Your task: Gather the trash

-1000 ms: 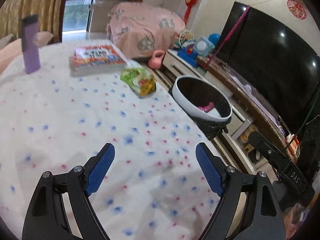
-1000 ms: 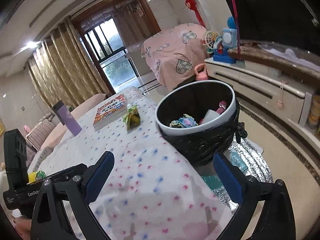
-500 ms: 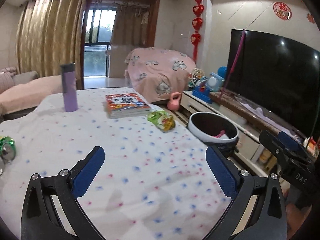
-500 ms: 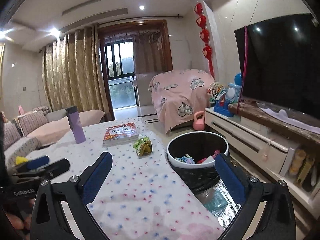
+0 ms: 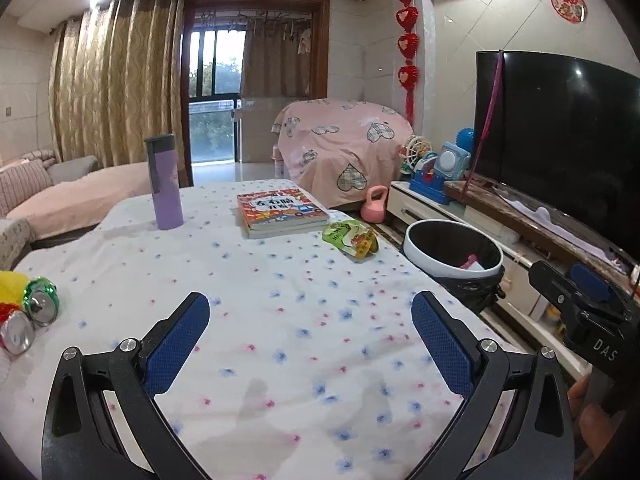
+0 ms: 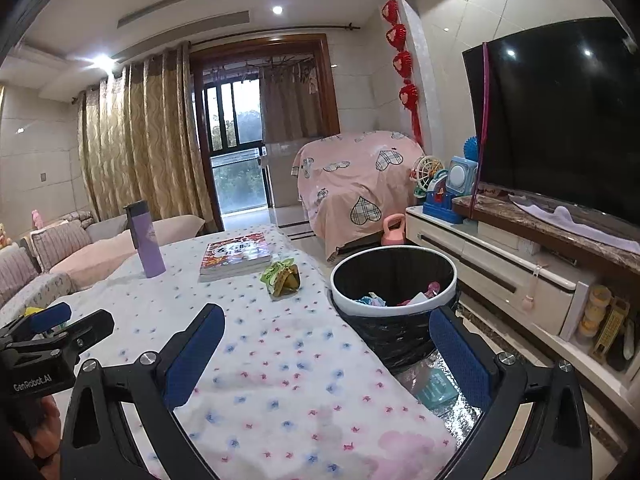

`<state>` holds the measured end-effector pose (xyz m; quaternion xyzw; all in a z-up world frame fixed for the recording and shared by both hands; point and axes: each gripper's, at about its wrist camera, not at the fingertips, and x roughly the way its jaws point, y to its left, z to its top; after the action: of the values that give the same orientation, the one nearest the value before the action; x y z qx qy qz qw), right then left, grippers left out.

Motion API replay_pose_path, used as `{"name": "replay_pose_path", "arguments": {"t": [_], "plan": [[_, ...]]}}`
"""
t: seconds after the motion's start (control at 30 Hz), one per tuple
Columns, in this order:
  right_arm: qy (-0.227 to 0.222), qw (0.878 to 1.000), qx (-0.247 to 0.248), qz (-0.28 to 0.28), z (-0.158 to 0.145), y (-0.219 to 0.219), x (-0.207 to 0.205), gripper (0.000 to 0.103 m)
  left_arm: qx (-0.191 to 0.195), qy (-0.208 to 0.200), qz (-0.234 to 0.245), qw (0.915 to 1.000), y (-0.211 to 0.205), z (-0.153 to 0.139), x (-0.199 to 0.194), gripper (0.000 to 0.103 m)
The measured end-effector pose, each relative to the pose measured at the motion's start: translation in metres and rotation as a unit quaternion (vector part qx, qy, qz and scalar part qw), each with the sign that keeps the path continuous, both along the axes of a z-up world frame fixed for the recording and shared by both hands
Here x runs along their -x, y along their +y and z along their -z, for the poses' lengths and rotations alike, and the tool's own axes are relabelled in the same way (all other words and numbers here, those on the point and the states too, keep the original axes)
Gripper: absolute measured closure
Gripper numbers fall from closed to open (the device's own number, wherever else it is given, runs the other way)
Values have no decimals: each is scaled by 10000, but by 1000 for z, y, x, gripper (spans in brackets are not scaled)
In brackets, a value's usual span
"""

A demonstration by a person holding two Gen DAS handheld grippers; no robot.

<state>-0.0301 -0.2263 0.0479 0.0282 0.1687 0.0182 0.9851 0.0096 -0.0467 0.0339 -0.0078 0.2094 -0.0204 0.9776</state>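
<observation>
Hovering over the floral-clothed surface (image 5: 280,320), left gripper (image 5: 310,342) and right gripper (image 6: 326,354) jaws wide apart, holding nothing, green snack wrapper (image 5: 351,237) beyond.

Matt floral cloth (image 5: 304,320) covers the table; shiny metal cans (image 5: 28,320) and a glossy wrapper (image 5: 352,236) lie there.

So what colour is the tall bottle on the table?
Purple bottle with a dark lid, clearest in the left wrist view.

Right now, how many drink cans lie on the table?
2: a green can and a red can side by side at the table's left edge; more may be hidden beyond the frame.
</observation>
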Motion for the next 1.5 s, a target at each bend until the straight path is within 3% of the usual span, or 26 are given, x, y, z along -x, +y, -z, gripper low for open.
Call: {"name": "replay_pose_path", "arguments": {"t": [1.5], "plan": [[-200,9997,-18,-126,-3,7,8,0,-117,-317,-131,9993,0,-4,13,0]]}}
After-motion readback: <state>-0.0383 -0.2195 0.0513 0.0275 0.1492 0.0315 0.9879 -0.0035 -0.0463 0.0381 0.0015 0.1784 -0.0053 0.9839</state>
